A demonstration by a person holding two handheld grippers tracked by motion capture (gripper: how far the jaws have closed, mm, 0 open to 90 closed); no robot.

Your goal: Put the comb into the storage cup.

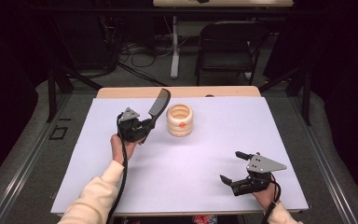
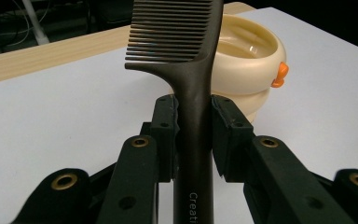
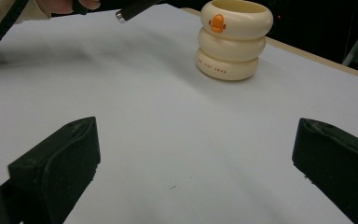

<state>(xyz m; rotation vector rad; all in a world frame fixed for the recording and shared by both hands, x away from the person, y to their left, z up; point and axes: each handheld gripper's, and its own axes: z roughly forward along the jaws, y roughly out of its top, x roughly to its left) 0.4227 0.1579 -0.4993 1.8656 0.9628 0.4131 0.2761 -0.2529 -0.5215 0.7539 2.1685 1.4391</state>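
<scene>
right now the left gripper (image 1: pixel 142 127) has its jaws clamped on the handle of a dark comb (image 1: pixel 158 106), and the left gripper view shows both black pads pressed flat against the handle's sides, one on each side. the comb (image 2: pixel 192 79) rises straight out from between the jaws there, its teeth fanning off to the left of the spine near the top, with pale lettering low on the handle. seen from the high view, the comb slants up and away from the gripper toward the far edge of the table (image 1: pixel 242 140), its toothed end close beside a cream-coloured holder (image 1: pixel 180 120) built like three stacked rings. the holder (image 2: pixel 254 60) stands upright on the white table surface just behind the comb, open at the top, with a small orange beak-like knob on its side. comb and holder are near each other, but whether they touch cannot be told.

the right gripper (image 1: pixel 240 169) rests low at the near right part of the table, well apart from the holder, in the person's right hand. its jaws stand wide apart with only bare white table between them, as the right gripper view makes plain. that view also shows the holder (image 3: pixel 233 39) farther off.
</scene>
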